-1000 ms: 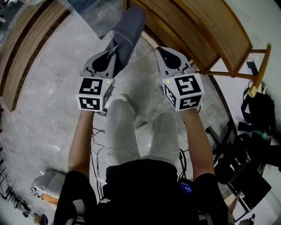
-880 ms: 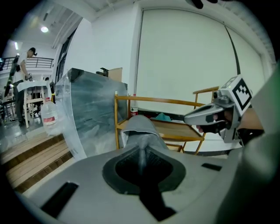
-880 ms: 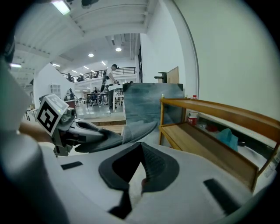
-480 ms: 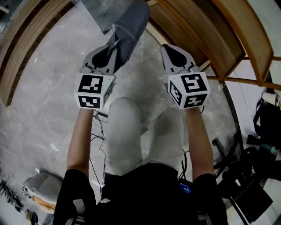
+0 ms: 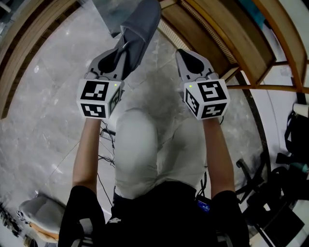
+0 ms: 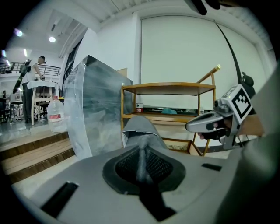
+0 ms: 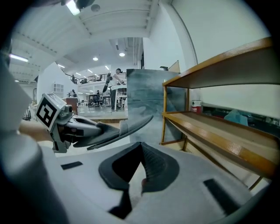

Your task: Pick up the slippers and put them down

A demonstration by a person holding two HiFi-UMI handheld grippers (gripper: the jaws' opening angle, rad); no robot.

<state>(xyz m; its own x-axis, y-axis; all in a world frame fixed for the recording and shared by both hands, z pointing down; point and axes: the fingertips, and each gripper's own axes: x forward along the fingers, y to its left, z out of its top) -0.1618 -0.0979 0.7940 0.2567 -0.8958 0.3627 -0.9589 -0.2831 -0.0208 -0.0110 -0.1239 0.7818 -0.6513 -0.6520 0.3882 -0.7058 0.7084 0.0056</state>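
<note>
A grey slipper hangs in the air above the marble floor, pinched at its heel end by my left gripper, which is shut on it. In the left gripper view the slipper stands up between the jaws of my left gripper. My right gripper is level with it to the right, shut, with nothing held. Its pads meet at the tip in the right gripper view, where the slipper shows to the left. No second slipper is visible.
A wooden shelf rack stands close on the right, with small items on its shelf. A clear plastic panel stands ahead and wooden steps on the left. Cables lie by the person's knees. Black bags sit at the lower right.
Both grippers have come down toward the floor, side by side, the left one still holding the slipper. The person's knees have bent and risen in the head view.
</note>
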